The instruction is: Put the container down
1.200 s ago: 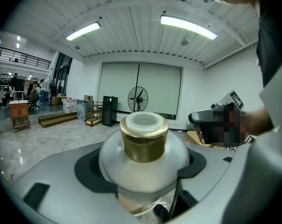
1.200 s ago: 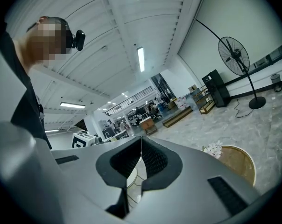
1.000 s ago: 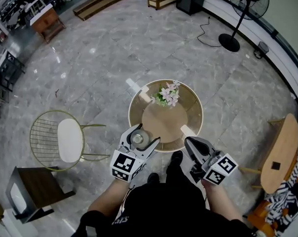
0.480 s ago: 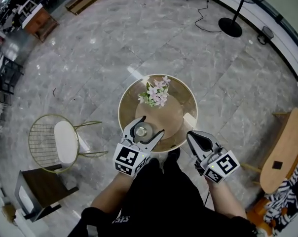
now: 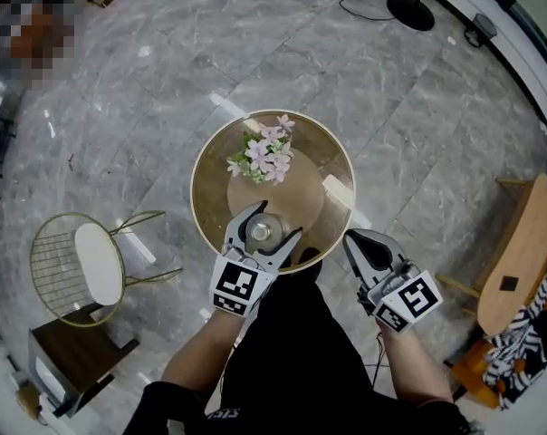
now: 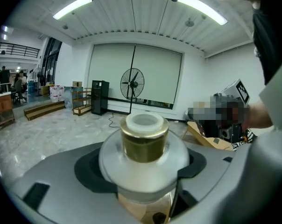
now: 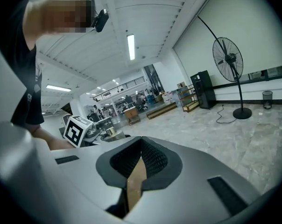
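The container (image 5: 260, 232) is a small frosted jar with a gold collar and a white cap (image 6: 144, 125). My left gripper (image 5: 272, 223) is shut on it, its jaws clasping the jar's round body. The jar hangs over the near part of the round gold-rimmed table (image 5: 210, 216), upright. Pink and white flowers (image 5: 263, 157) stand further back on the table. My right gripper (image 5: 355, 239) is shut and holds nothing, just off the table's near right rim. The right gripper view shows the left gripper's marker cube (image 7: 78, 129) with the jar (image 7: 110, 132) beside it.
A wire chair with a white seat (image 5: 79, 261) stands to the left of the table, with a dark wooden chair (image 5: 61, 361) nearer to me. A wooden bench (image 5: 518, 252) is at the right. A standing fan's base (image 5: 409, 12) sits on the marble floor beyond.
The left gripper has carried the jar from the table's near edge to a spot further in over the tabletop. The head view has shifted forward. The right gripper stays shut.
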### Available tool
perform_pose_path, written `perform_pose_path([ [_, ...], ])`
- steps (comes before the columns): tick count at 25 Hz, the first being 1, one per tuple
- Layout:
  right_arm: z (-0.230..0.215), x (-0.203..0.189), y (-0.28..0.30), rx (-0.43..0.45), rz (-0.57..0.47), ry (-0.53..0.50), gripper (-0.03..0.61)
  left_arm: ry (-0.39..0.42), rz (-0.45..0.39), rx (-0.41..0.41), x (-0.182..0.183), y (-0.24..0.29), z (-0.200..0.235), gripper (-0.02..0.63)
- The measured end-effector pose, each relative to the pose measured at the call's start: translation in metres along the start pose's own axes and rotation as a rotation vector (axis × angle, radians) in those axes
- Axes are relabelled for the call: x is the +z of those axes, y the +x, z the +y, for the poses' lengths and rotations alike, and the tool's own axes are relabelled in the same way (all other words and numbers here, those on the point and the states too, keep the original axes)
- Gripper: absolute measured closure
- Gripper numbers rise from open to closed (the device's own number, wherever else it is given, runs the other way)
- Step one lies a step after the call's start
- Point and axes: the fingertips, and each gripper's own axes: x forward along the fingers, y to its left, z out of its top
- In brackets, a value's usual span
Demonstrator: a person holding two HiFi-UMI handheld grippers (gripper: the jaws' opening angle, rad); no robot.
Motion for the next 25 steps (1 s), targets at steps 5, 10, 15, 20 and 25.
perform_pose_path([
  [5, -0.037, -0.047, 0.023, -0.027, 0.027, 0.012, 0.562, -0.015, 0.030, -0.015, -0.046, 0.048, 0.012, 0.270],
  [10, -0.065, -0.092, 0.036, -0.046, 0.033, 0.066, 0.561, -0.015, 0.071, -0.045, -0.094, 0.086, 0.014, 0.270],
  [15, -0.086, -0.133, 0.039, -0.061, 0.047, 0.103, 0.562, -0.023, 0.103, -0.061, -0.136, 0.116, 0.014, 0.270],
  [20, -0.109, -0.166, 0.046, -0.070, 0.072, 0.118, 0.561, -0.011, 0.118, -0.058, -0.168, 0.144, 0.025, 0.270],
  [25, -0.122, -0.190, 0.061, -0.039, 0.109, 0.114, 0.563, -0.006, 0.121, -0.063, -0.198, 0.169, 0.031, 0.270],
])
